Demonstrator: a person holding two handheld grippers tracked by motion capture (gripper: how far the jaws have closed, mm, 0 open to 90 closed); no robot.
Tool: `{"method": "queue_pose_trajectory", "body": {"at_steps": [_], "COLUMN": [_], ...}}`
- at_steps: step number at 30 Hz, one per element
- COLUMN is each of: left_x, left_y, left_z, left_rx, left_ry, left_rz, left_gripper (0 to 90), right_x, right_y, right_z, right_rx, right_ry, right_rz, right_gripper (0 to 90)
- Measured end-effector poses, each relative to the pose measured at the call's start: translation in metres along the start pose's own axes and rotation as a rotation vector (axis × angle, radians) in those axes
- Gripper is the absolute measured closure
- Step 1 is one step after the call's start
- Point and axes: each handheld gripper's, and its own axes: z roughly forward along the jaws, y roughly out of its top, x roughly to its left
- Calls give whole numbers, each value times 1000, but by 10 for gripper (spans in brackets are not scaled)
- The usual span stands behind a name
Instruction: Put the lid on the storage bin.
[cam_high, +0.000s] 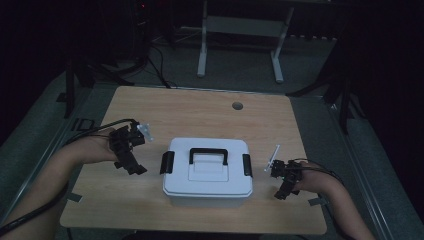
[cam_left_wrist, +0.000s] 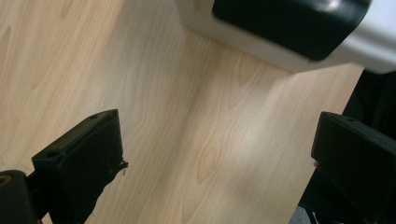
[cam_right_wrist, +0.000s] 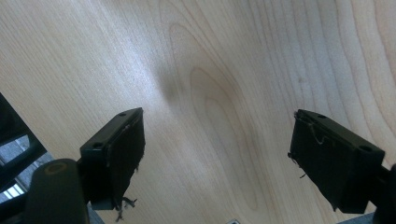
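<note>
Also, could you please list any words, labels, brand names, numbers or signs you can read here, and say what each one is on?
None: no readable text in any view.
White box, its black handle and side latches: plain, no label or brand visible.
Wooden table: bare wood grain, no markings.
Left gripper and right gripper: black, too dark and small to show any lettering.

One overhead camera, two riding cameras

High view looks forward and down; both gripper views sit close above the table (cam_high: 150, 195), shared.
</note>
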Motion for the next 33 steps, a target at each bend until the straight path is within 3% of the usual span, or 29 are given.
{"method": "queue_pose_trajectory", "body": {"at_steps": [9,22,29,33], "left_x": [4,1,0,-1], "left_y": [-40,-63,-77,-87], "left_z": [21,45,56,59], "left_rx": [-20,-45,-52,-94], "left_ry": [-11,-36,-50,-51], "left_rz": [-54,-84,-122,-143], "left_gripper": [19,18,19,19], "right_x": [0,0,-2,-1], "right_y": [-3,-6,-13,-15], "right_z": [1,4,4,5], "right_rx": [-2,-16,-37,-56], "right_ry": [1,0,-3,-3], "right_rz": [11,13,36,37], "right_gripper": [175,175,176,175]}}
